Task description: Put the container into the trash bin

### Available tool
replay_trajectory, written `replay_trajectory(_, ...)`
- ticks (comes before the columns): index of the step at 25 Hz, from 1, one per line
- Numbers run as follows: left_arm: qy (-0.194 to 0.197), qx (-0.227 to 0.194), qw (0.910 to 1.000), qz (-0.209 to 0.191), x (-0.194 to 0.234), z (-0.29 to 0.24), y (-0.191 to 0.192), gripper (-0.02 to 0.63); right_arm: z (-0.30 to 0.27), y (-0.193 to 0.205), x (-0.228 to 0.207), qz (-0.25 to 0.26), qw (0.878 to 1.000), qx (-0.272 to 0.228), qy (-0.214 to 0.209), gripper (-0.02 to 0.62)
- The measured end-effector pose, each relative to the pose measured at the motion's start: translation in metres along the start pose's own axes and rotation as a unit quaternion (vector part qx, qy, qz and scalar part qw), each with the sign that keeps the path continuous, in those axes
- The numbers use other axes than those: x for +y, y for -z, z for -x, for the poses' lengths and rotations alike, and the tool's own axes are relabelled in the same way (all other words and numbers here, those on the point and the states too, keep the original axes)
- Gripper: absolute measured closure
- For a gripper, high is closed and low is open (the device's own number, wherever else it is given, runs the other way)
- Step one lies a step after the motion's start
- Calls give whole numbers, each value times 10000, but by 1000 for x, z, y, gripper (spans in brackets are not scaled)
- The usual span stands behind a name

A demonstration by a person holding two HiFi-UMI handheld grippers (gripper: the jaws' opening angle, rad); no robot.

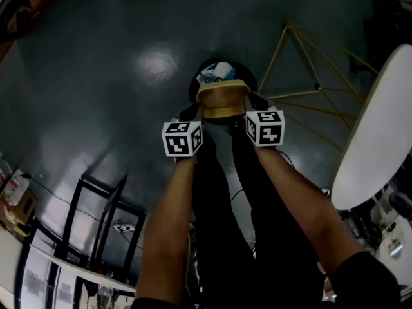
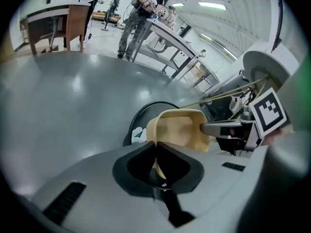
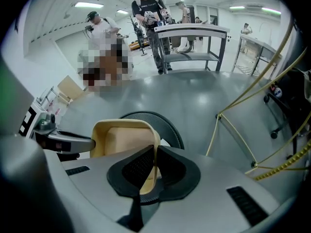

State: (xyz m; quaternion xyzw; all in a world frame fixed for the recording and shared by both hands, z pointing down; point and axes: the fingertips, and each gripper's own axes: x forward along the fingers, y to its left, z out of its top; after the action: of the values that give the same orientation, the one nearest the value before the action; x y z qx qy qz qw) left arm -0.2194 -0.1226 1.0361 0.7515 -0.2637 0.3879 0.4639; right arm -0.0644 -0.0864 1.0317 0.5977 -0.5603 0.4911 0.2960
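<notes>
Nearest the viewer, the left claw and the right claw are each clenched on the thin upright wall of the container. They hold opposite sides of it, left and right, with the pads of each pinched together across the rim. The container is a shallow, tan, open tray with rounded corners. It hangs between the two claws, tilted a little, directly over the mouth of the trash bin. Whether its lower edge has already crossed the bin's rim cannot be told. The wall looks thin and moulded, so the tray is judged light and moderately stiff. It would probably flex if squeezed hard or held from one side only, and it is unlikely to break on dropping. Its smooth surface could slide between the pads, which makes the rim the sensible place to hold, as here, one claw on each side. The bin is a round black mesh basket standing on the glossy grey floor, with white and blue litter already inside. Beyond it, a yellow rod frame stands beside a white round worktop. Farthest off, a person stands at a metal worktop.
</notes>
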Motion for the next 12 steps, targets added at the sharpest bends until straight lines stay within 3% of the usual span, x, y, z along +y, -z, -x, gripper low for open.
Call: replay_trajectory(12,-193,207,9994,-188,19,-24,12,584,-29,11,1,259,9994,207,-34,545)
